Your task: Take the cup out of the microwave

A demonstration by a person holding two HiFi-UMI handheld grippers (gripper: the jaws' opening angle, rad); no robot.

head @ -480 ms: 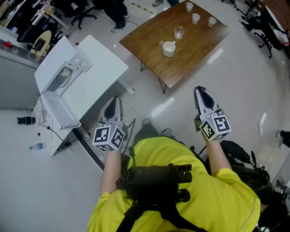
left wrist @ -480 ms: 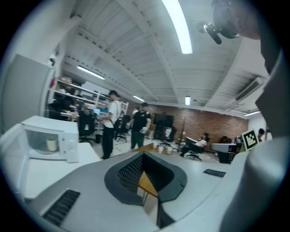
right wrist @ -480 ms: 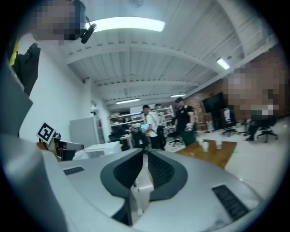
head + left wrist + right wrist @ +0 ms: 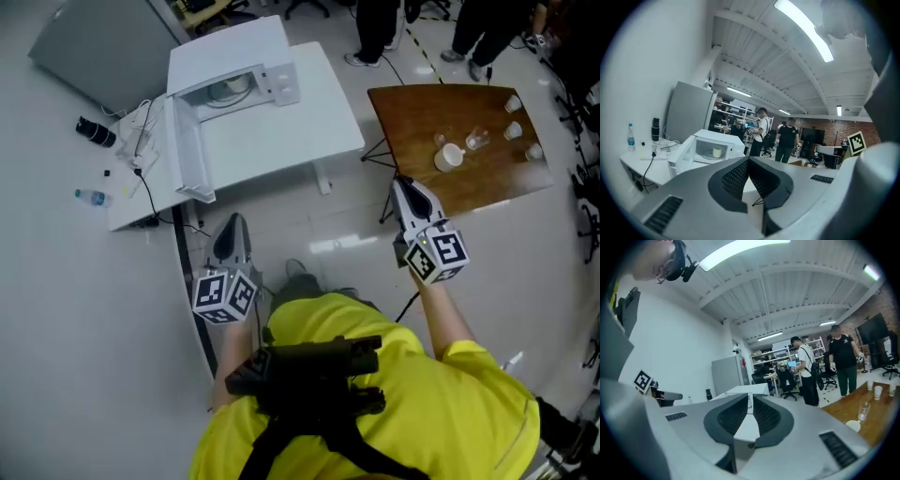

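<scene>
White surface (image 4: pixel 309 131), far left in the head view, carries the task's things. At its left end stand a small bottle (image 4: pixel 631 140) and a dark cylinder (image 4: pixel 655 129) among loose cables. Just right of them sits the microwave (image 4: pixel 234 61), with its door (image 4: pixel 187 155) swung fully open toward the near side. The cup (image 4: pixel 717 152), pale and upright, is inside the cavity on the turntable. Which way its handle points is too small to tell.

The left claw (image 4: pixel 234 225) is near the person's body and well apart from the microwave, aimed roughly at the open cavity. Its jaws are pressed together with nothing between them. Two people (image 4: pixel 761 131) stand far behind the white surface. The right claw (image 4: pixel 405 185) is likewise closed and empty, and it points toward the wooden surface (image 4: pixel 412 122) at the right. That one holds a white mug (image 4: pixel 450 157) and several small glasses, none of them part of this job.

The step in hand looks like the approach, with the reach not yet begun. To do it well, step close enough that the arm need not stretch. Part the jaws before entering the cavity, not inside it. Go in level and keep clear of the open door and the cavity roof. Take the cup by its wall, low and square, close firmly, then draw it straight out without tipping it.
</scene>
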